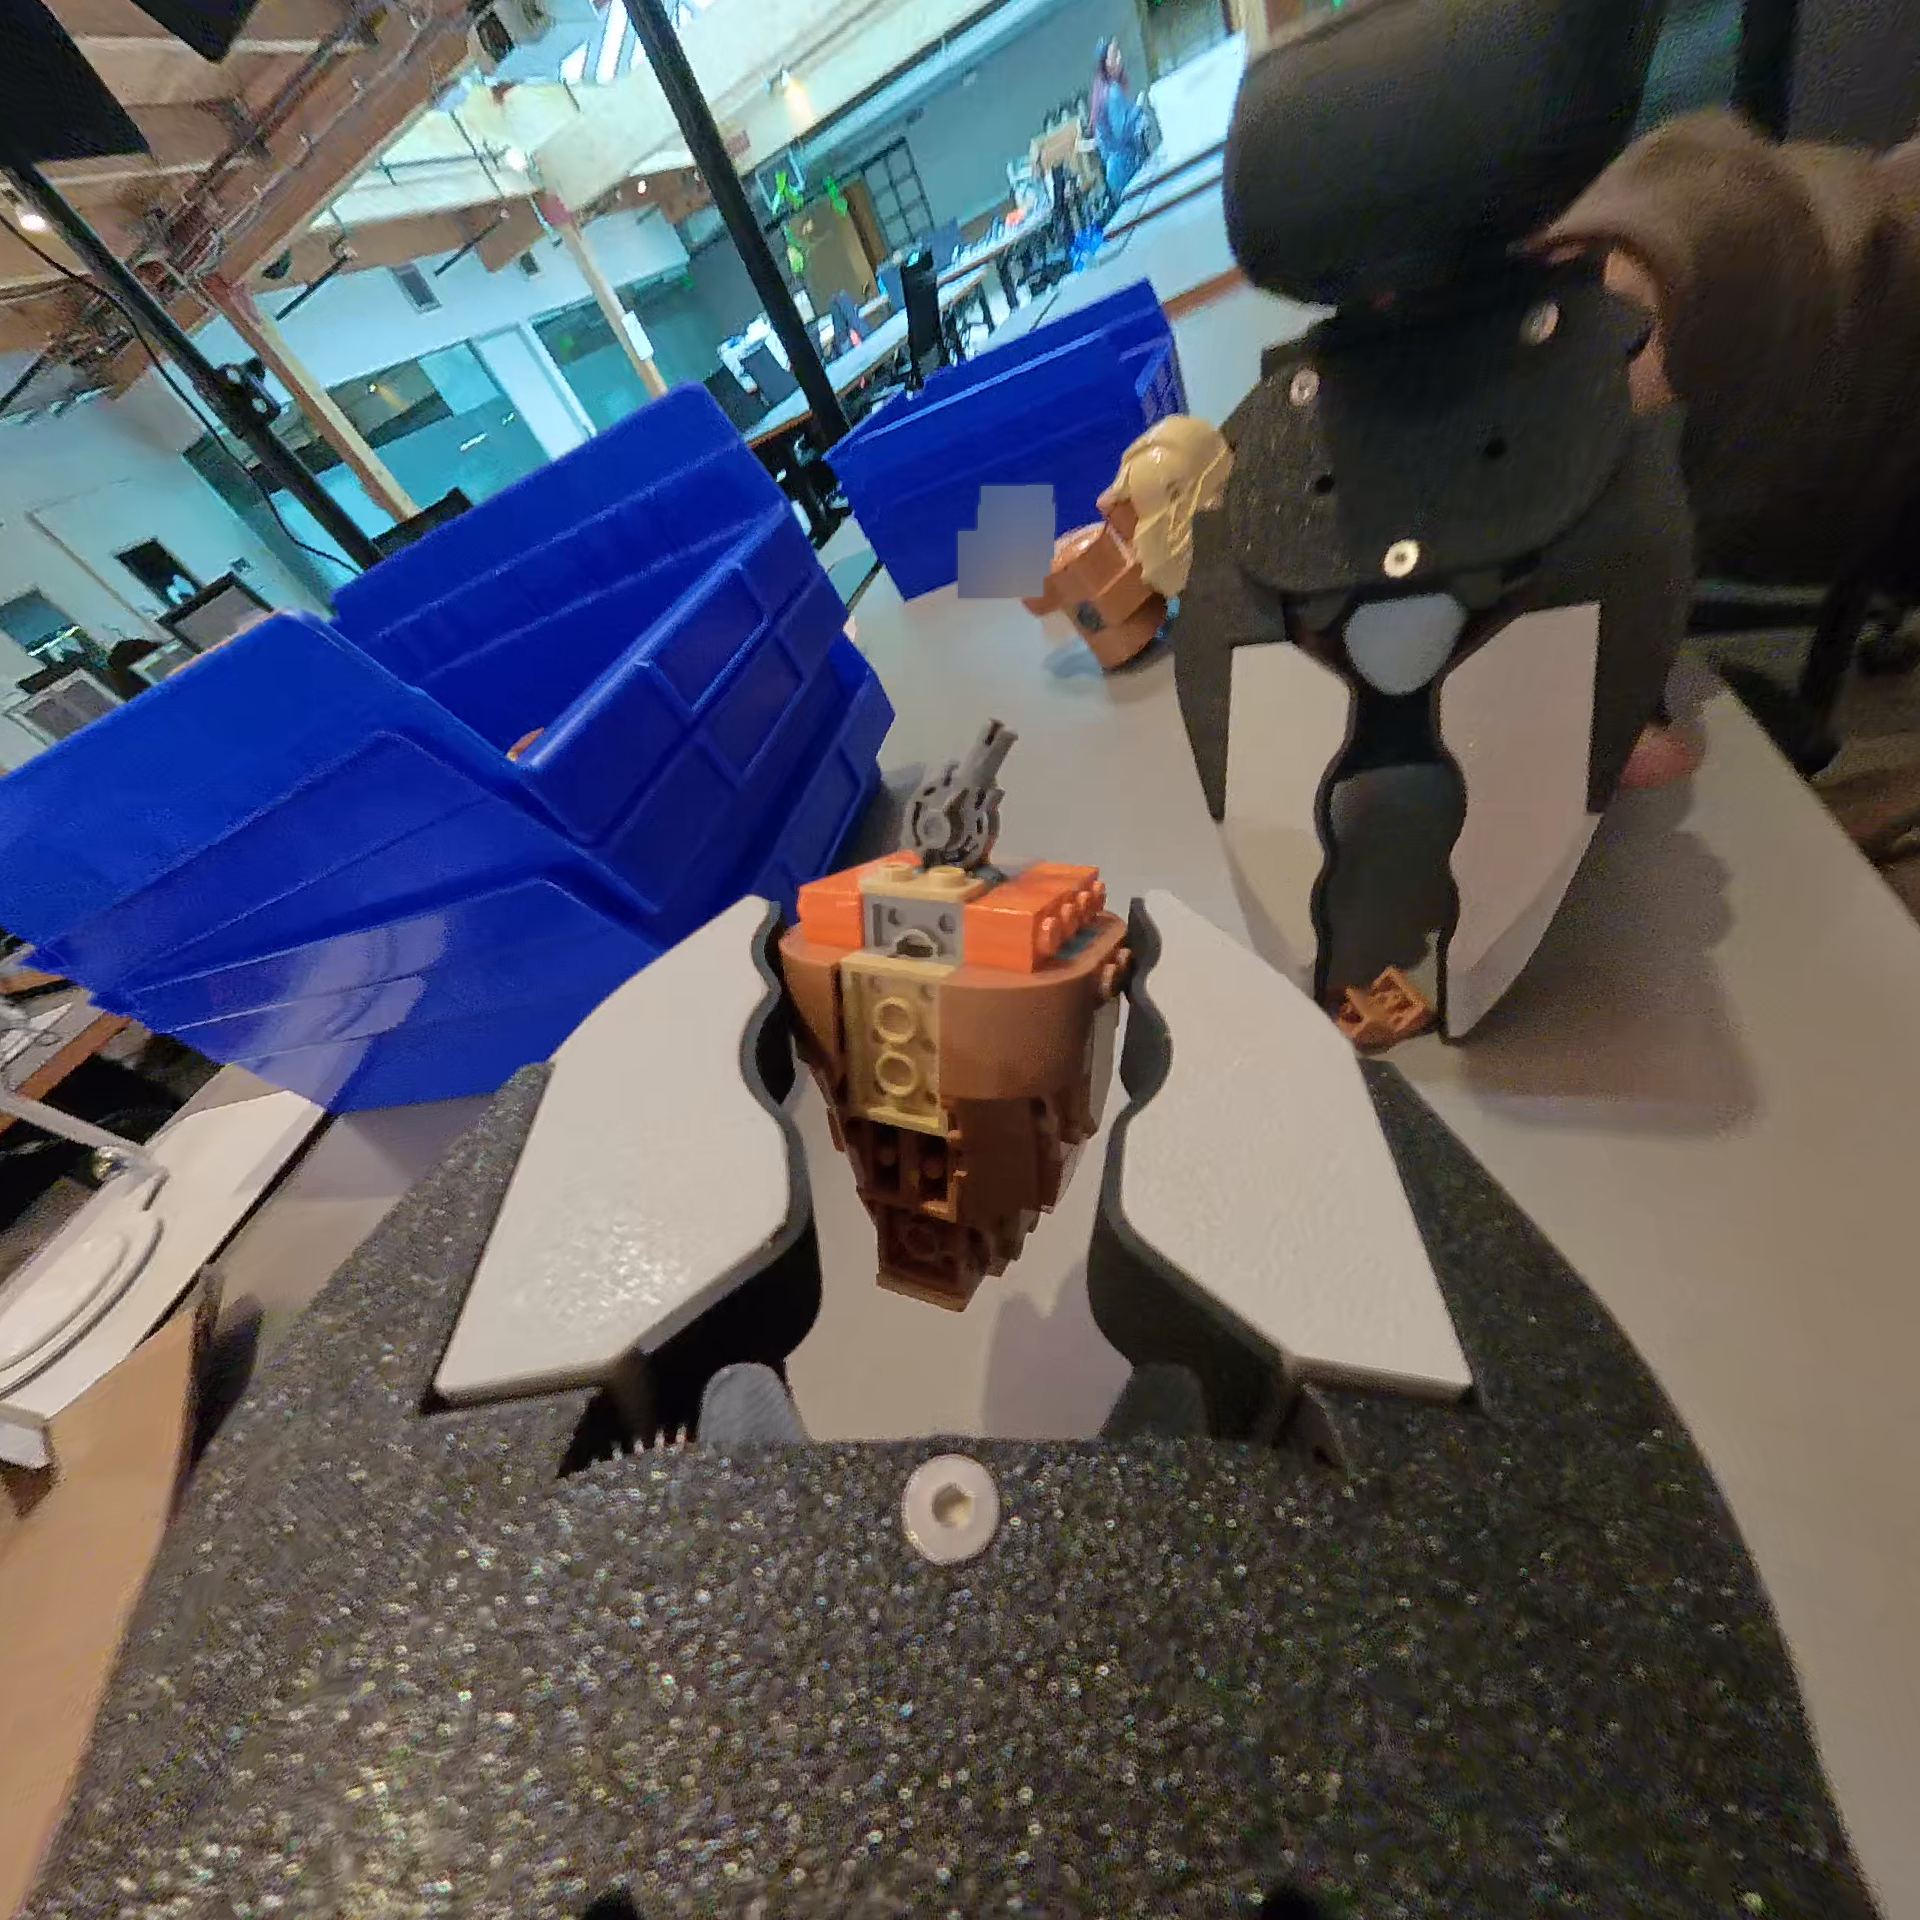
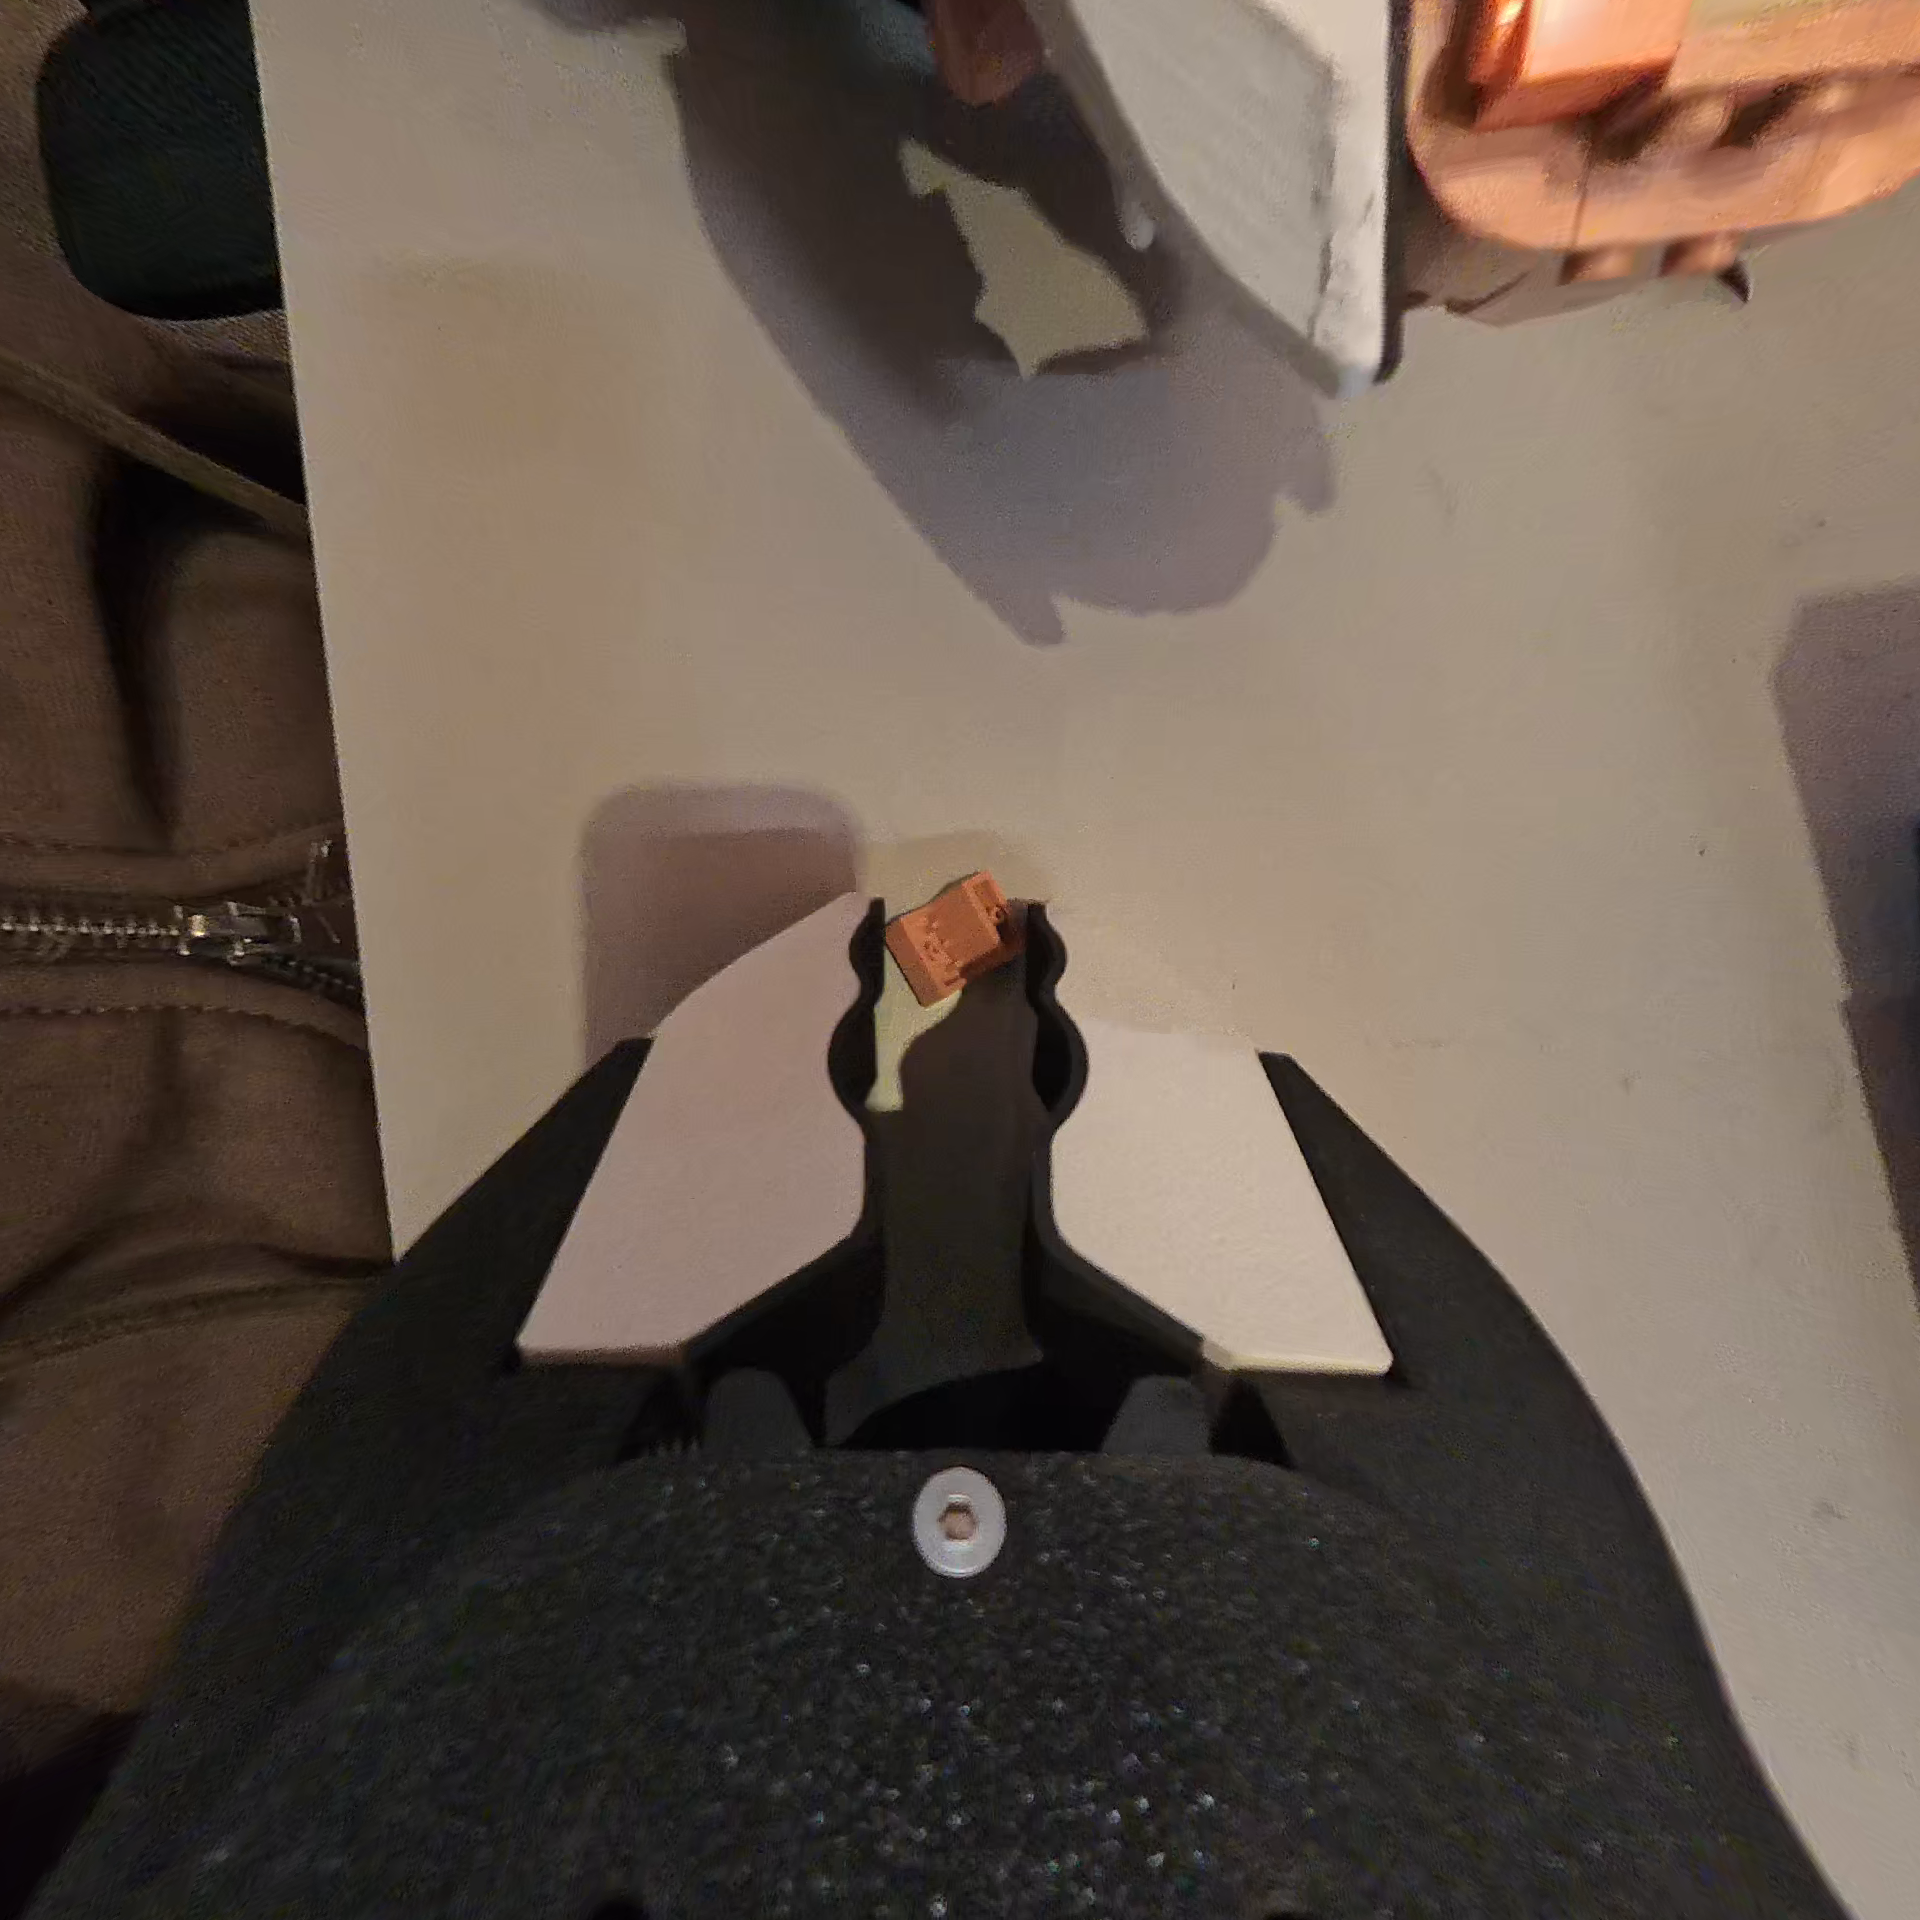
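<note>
My left gripper (image 1: pixel 951 935) is shut on a brown brick-built model (image 1: pixel 935 1049) with an orange top and a grey jointed piece, held above the grey table (image 1: pixel 1558 1195). My right gripper (image 1: pixel 1387 1013) points straight down at the table to the right of it. Its fingertips close on a small orange-brown brick (image 1: pixel 1382 1006) at the table surface. In the right wrist view the small brick (image 2: pixel 943 951) sits tilted between the tips of the right gripper (image 2: pixel 956 920). The left gripper (image 2: pixel 1247 208) and the model (image 2: pixel 1621 125) show blurred at the top.
Several blue plastic bins (image 1: pixel 468 810) stand along the left and back of the table. A brick-built figure with tan hair (image 1: pixel 1138 551) lies behind the right gripper. A person's brown zipped jacket (image 2: pixel 156 935) is at the table's near edge (image 2: pixel 343 831). The brick-built figure with tan hair (image 1: pixel 1138 551) is about equally far from each gripper, around 25 cm.
</note>
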Motion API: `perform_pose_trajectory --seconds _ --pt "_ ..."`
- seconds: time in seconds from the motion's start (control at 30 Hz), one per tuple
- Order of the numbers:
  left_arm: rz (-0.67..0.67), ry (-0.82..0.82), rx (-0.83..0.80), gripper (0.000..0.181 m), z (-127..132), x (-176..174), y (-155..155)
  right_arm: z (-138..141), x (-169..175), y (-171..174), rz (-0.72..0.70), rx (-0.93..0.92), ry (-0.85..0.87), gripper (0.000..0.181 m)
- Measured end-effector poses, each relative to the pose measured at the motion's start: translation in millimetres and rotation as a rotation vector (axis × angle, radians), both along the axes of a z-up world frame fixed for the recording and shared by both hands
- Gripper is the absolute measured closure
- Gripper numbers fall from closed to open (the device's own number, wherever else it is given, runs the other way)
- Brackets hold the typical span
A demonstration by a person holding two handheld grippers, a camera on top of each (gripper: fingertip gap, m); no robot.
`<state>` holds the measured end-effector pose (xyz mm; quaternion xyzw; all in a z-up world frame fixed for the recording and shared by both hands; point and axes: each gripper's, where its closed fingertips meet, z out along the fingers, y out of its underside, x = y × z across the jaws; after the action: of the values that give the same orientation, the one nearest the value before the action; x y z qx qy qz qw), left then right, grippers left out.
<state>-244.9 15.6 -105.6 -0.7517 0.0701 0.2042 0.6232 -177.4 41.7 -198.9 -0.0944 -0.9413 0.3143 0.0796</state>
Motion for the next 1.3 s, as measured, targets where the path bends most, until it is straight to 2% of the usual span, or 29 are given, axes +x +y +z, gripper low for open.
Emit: perform_pose_trajectory --seconds 0.13,0.2,0.3,0.47,0.53,0.63,0.73,1.0,1.17,1.3 --pt "-0.031 -0.042 0.064 0.119 10.1 2.5 -2.9 1.6 -7.9 0.1 -0.015 0.013 0.044 0.156" --pt "-0.046 -0.070 0.100 0.119 15.3 3.2 -4.4 14.2 -20.8 0.7 -0.041 -0.015 0.096 0.156" --pt "-0.064 -0.121 0.153 0.119 22.4 2.9 -6.7 65.6 -60.7 4.3 -0.135 -0.139 0.236 0.156" --pt "-0.085 -0.203 0.223 0.120 31.2 0.4 -10.5 179.4 -160.3 40.3 -0.426 -0.340 0.605 0.153" --pt "-0.102 -0.234 0.255 0.120 35.8 0.5 -12.7 195.9 -184.4 49.5 -0.483 -0.369 0.645 0.144" --pt "-0.149 -0.292 0.311 0.120 44.4 3.0 -16.6 188.7 -188.2 44.4 -0.477 -0.416 0.631 0.138" --pt "-0.232 -0.380 0.397 0.119 57.1 8.3 -22.2 168.6 -168.8 28.9 -0.397 -0.420 0.674 0.139" --pt "-0.559 -0.609 0.599 0.120 89.6 33.3 -44.7 122.7 -116.1 -7.9 -0.145 -0.398 0.775 0.143" --pt "-0.614 -0.672 0.645 0.120 95.2 33.5 -49.2 104.6 -102.1 -22.0 -0.039 -0.313 0.881 0.145" --pt "-0.624 -0.690 0.643 0.120 95.4 34.6 -47.6 102.5 -93.8 -30.1 -0.003 -0.313 0.908 0.146"
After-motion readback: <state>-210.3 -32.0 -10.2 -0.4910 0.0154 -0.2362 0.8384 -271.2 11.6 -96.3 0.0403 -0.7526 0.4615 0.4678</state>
